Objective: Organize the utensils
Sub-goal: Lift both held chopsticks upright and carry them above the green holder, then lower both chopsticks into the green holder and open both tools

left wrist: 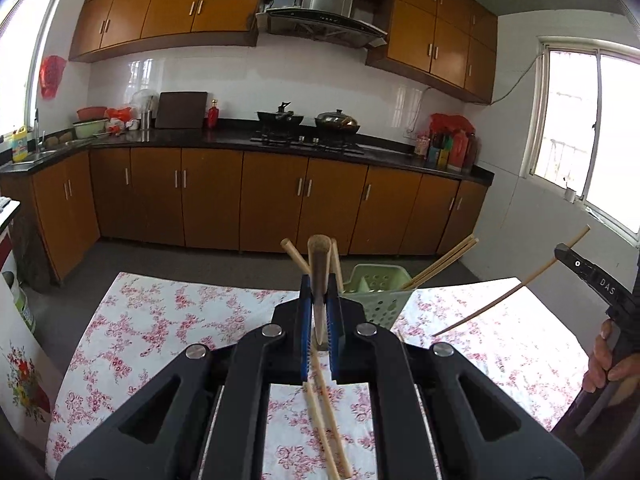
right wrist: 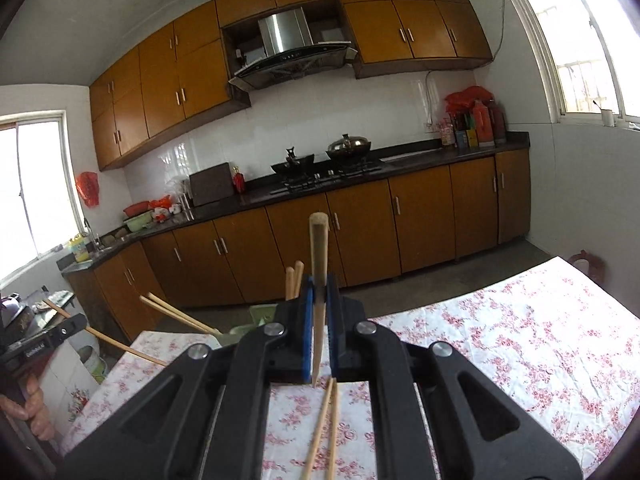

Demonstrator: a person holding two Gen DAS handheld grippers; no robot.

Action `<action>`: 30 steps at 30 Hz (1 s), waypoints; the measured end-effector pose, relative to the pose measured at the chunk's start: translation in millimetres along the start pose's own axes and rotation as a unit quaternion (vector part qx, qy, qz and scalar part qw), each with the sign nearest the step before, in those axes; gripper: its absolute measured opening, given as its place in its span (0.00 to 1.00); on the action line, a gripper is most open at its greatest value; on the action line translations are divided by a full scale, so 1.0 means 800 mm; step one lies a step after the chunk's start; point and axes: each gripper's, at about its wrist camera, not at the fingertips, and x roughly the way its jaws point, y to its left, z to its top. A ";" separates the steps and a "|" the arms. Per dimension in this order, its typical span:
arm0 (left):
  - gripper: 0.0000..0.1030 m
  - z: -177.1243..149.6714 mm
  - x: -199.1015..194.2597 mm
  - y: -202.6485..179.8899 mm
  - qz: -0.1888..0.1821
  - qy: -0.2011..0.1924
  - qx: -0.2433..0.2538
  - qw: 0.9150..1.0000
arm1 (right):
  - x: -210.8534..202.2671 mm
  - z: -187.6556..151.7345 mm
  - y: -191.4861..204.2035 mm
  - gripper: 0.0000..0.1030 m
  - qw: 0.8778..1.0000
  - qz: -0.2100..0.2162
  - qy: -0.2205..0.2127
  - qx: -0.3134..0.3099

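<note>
Left wrist view first: the left gripper [left wrist: 320,312] has its jaws clamped on a single chopstick [left wrist: 319,280], which stands nearly upright between the blue pads, thick end up. That attitude suits dropping it tip-first into the green perforated basket [left wrist: 376,292] just beyond, where other chopsticks [left wrist: 440,264] already lean against the rim. Two loose chopsticks [left wrist: 324,412] lie on the floral worktop [left wrist: 160,320] below the gripper, not yet collected. At the right edge the person's right hand [left wrist: 604,360] holds the other tool, a chopstick slanting from it.

Right wrist view shows the right gripper [right wrist: 320,320] likewise with its jaws clamped on one chopstick [right wrist: 319,272], held upright, seemingly for the same drop. The basket's rim [right wrist: 260,316] peeks out left of the jaws. A pair of chopsticks [right wrist: 326,428] rests on the cloth underneath.
</note>
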 end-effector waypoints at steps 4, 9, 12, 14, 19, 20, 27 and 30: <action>0.07 0.027 -0.003 -0.025 -0.023 -0.022 -0.002 0.999 | -0.016 0.030 0.015 0.07 0.999 0.036 -0.029 0.008; 0.07 0.054 0.011 -0.046 -0.016 -0.063 0.006 0.998 | -0.007 0.049 0.038 0.07 0.997 0.039 -0.063 -0.012; 0.07 0.063 0.032 -0.050 -0.007 -0.072 -0.002 0.997 | 0.015 0.053 0.046 0.07 0.997 0.038 -0.066 -0.016; 0.07 0.065 0.047 -0.049 0.003 -0.076 -0.010 0.997 | 0.031 0.053 0.051 0.07 0.997 0.035 -0.069 -0.022; 0.07 0.068 0.087 -0.039 0.023 -0.082 -0.038 0.996 | 0.080 0.047 0.056 0.07 0.998 0.028 -0.044 -0.025; 0.07 0.068 0.090 -0.038 0.026 -0.081 -0.040 0.996 | 0.089 0.045 0.055 0.07 0.999 0.027 -0.037 -0.025; 0.07 0.052 0.122 -0.034 0.023 -0.059 -0.046 0.997 | 0.134 0.029 0.056 0.07 0.999 0.026 -0.003 -0.020; 0.07 0.045 0.131 -0.033 0.023 -0.045 -0.046 0.998 | 0.148 0.024 0.055 0.07 0.999 0.026 0.006 -0.018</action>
